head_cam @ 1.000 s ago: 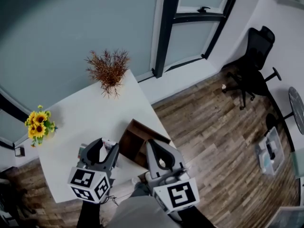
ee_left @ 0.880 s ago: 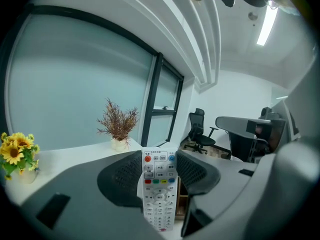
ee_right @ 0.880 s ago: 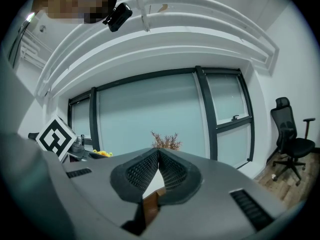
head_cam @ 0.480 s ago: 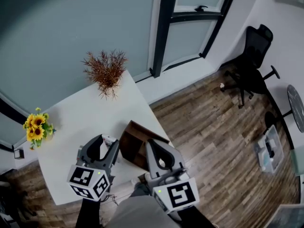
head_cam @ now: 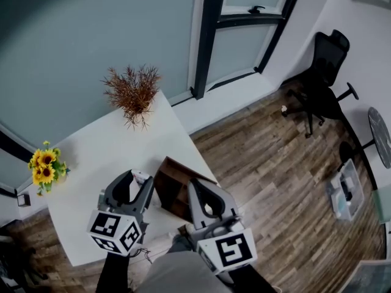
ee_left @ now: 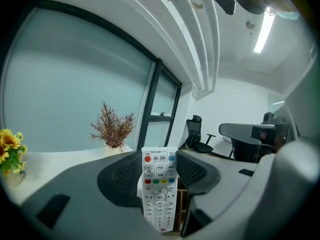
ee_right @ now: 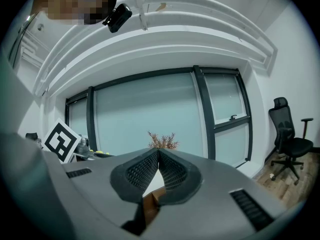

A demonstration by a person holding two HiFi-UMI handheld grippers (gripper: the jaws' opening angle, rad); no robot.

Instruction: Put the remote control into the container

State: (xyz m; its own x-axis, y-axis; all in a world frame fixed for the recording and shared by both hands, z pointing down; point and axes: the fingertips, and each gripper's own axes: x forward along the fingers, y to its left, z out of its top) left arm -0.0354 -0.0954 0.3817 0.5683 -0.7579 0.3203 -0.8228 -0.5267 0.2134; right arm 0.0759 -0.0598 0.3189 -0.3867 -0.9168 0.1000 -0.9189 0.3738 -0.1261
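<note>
The remote control (ee_left: 159,194) was clamped upright between the jaws of the left gripper (ee_left: 159,160), probably for lowering end-first into the wooden container (head_cam: 173,182) just beyond and below them, while the jaws of the right gripper (ee_right: 158,154) were pressed together on nothing.

Head view overhead, gripper views level, sharing plant (head_cam: 133,91)

A black office chair (head_cam: 324,81) stands on wood floor (head_cam: 275,176) beside frosted windows (head_cam: 241,50).
</note>
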